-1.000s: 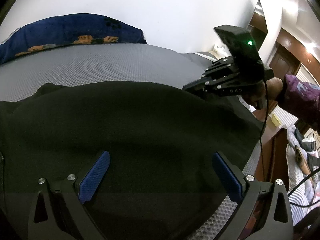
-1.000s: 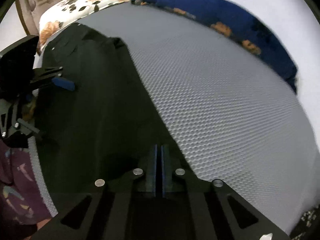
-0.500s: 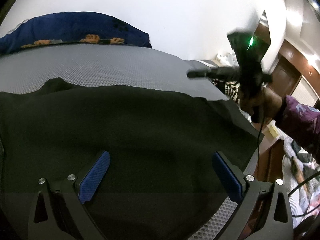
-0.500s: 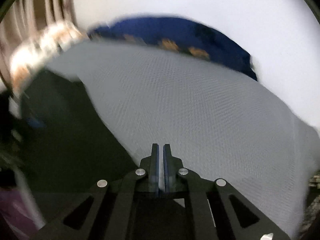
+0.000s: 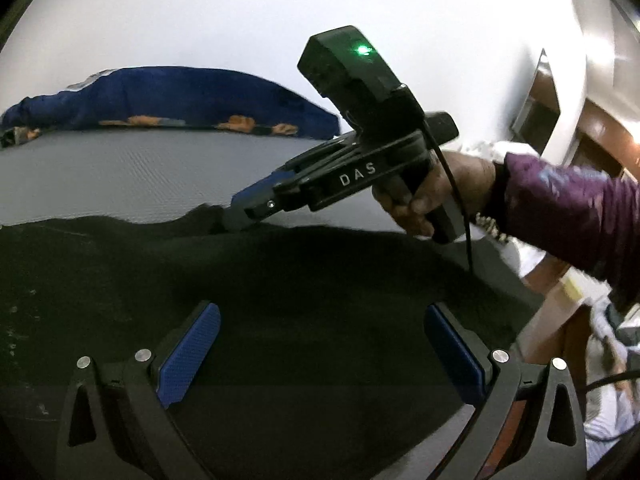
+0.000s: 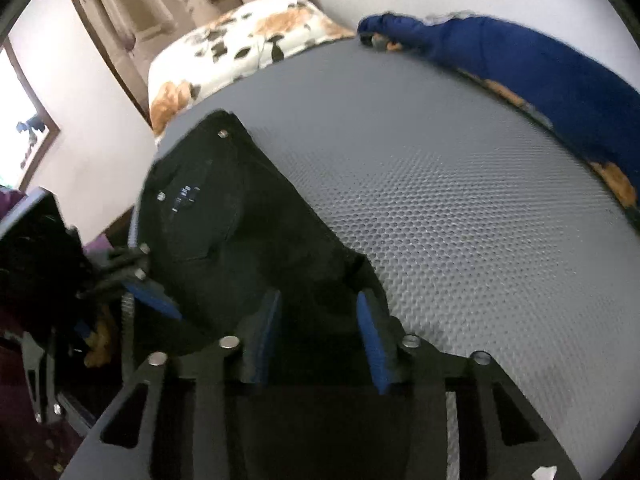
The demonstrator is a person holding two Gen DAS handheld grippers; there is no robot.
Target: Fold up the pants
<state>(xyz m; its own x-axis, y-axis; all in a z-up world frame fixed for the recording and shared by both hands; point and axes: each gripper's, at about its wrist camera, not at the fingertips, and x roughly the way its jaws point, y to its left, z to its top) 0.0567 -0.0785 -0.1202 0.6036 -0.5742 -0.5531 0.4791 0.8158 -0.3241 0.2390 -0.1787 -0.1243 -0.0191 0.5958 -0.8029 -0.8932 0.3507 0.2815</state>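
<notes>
**Both grippers spread over the black pants**

Nearest you, your left gripper hangs low over the black pants, its two blue pads wide apart with nothing between them but dark cloth below. Your right gripper is parted to a moderate gap, and its blue fingers straddle a raised fold at the pants' edge; whether they touch the cloth you cannot tell from here.

The pants lie spread flat on the grey honeycomb-textured mattress, along its near side. In the right wrist view the waistband end, with its metal button, points toward the far corner of the bed.

From the left wrist view, your right gripper reaches in from the right, its tip down at the pants' far edge, your right hand gripping the handle.

Farther off, a blue blanket with orange patches runs along the mattress's far side, and a white floral pillow sits at the corner.
</notes>
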